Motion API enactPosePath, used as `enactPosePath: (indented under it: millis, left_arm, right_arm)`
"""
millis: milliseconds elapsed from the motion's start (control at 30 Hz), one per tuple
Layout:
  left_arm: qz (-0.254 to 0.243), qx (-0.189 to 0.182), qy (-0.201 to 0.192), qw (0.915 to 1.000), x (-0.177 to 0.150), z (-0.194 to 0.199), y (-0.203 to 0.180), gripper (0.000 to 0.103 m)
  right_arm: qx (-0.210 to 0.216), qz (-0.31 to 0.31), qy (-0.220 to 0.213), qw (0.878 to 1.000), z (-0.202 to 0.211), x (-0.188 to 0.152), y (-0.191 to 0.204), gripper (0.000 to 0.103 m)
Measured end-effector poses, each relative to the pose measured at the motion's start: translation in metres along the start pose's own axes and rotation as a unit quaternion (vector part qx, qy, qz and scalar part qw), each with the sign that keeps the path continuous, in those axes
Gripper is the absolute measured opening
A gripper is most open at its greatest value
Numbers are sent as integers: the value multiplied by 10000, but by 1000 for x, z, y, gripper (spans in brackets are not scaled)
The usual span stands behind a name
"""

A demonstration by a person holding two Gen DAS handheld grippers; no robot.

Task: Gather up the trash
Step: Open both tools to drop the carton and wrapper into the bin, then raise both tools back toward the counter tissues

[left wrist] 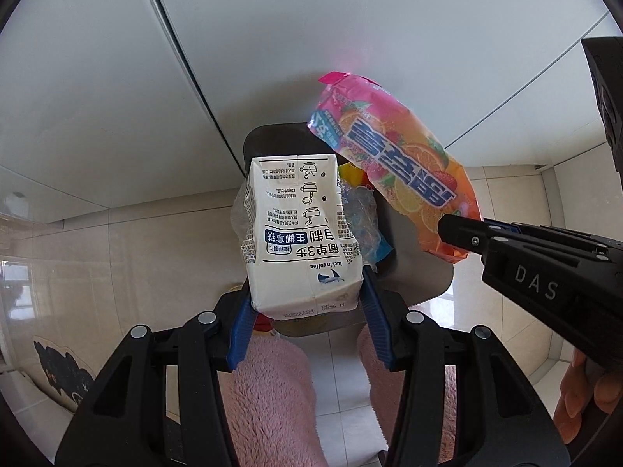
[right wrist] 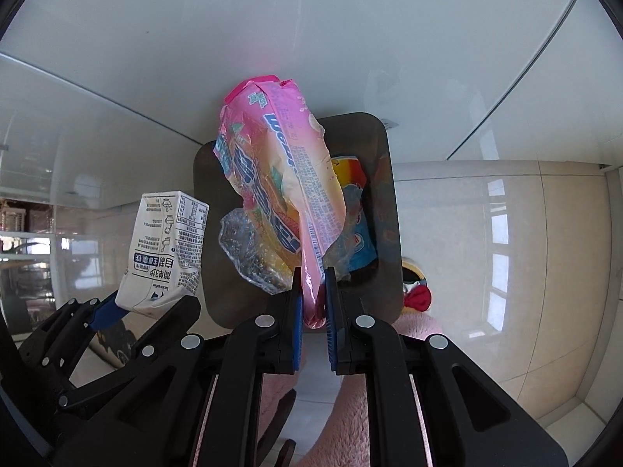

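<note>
A white carton (left wrist: 300,233) printed with blue and black text is gripped across its lower end between the blue-padded jaws of the left gripper (left wrist: 305,303). The carton is held above a dark, square-mouthed bin (left wrist: 412,268) standing on a pale tiled floor (left wrist: 148,257). A pink, fruit-printed snack wrapper (right wrist: 280,194) is pinched at its bottom seam by the right gripper (right wrist: 313,305), the jaws being clenched nearly together on the thin film. The wrapper is held over the bin opening, just beside the carton and apart from it. Inside the bin, crumpled clear plastic (right wrist: 253,257) and a blue and yellow wrapper (right wrist: 360,233) are seen lying against the walls. In the left wrist view the right gripper is observed entering from the right, and fingers of a hand (left wrist: 584,393) are noted at the lower right edge. Pink fluffy slippers (left wrist: 268,389) are visible on the floor below both grippers. A white cabinet front (left wrist: 311,39) stands behind the bin.
</note>
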State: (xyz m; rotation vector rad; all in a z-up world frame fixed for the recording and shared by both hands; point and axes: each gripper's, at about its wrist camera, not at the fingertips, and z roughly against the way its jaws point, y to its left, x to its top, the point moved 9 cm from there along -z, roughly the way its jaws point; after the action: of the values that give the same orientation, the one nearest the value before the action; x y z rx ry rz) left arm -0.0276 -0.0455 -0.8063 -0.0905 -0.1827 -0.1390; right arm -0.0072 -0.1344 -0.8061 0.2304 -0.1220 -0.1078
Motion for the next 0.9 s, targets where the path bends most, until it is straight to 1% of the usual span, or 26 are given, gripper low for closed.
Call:
enactPosePath:
  millis: [200,367,400,433,500,567,600,633,667,700,767,800,900]
  left_arm:
    - [92,15,47,9999,10,-13,-4,48]
    - [252,-18,35,9997,8,-14,6,49]
    - [288,-37,14,9996,7,-13,7,49]
    - [308,-52,8,9995,7,-12,8,51]
    - [343,-85,-7,9994,7,-11,10,54]
    - [364,-108,-38,9993,8,-9,12,65]
    - [379,-108,-60,9992,8,-7,13,68]
    - [413,-110,-86,9991,9,-3,13,77]
    - [454,-128,-135,9988,9,2,14,82]
    - [481,-129,-175,9986,10,7,16,84]
    - [526,-94,-257,9982,13,18,18,91]
    - [537,-79,-303,9981,13,25,19,92]
    - [575,-14,-460,9973,16,49,23,94]
  right_arm:
    - [-103,65,-56,9999,-11,14,5,14]
    - [-139,-59,-121,9998,-12,20,5,16]
    - [-119,-86,-114,9998,-13,20,4,23]
    - [-114,-109,-135,9998,-13,21,3,27]
    - [-102,-149,-212,9996,-10,22,4,56]
    - [-98,-182,-290,9994,-6,24,6,67]
    - [-135,-171,-329,9992,-4,24,7,72]
    - [-202,-123,-386,9990,0,25,9,75]
    - [-282,-55,-443,9986,1,25,10,80]
    - [-360,21,-500,9981,6,25,13,90]
    - [-480,136,-664,9965,18,28,16,97]
    - [-522,178,-731,9958,24,30,15,100]
    - [-591,242,-906,9938,48,31,21,100]
